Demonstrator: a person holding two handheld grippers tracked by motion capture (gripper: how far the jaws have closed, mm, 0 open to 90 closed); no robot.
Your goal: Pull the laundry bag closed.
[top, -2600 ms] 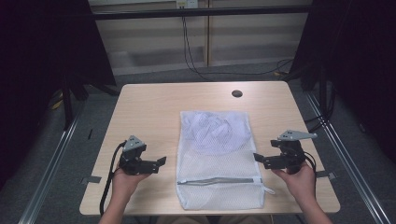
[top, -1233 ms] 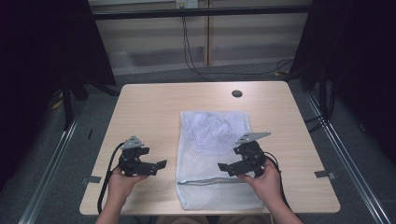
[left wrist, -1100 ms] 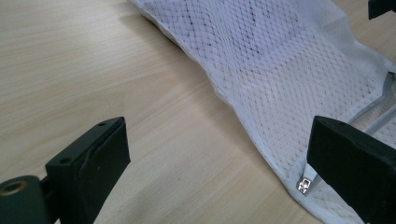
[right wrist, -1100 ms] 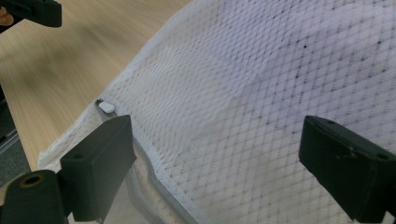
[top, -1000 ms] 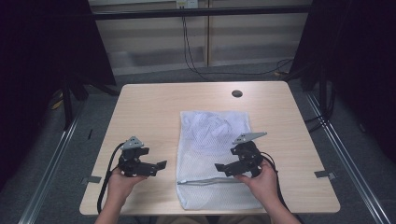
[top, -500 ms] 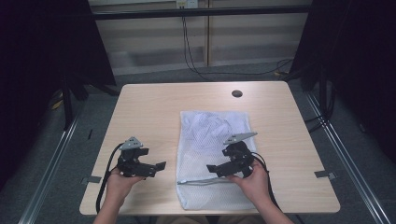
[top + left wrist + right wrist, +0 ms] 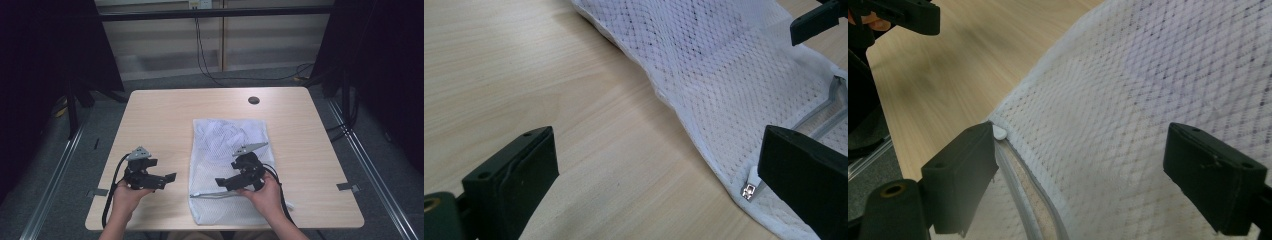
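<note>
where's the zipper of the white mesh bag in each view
High view: the zipper is a pale line across the near end of the mesh bag, just under the right tongs.
Left gripper view: far right, a grey strip by the right jaw, metal end at the bag's edge.
Right gripper view: lower left, curving down beside the left jaw.
Shared landmark: the bag's white hem against the wooden table.
</note>
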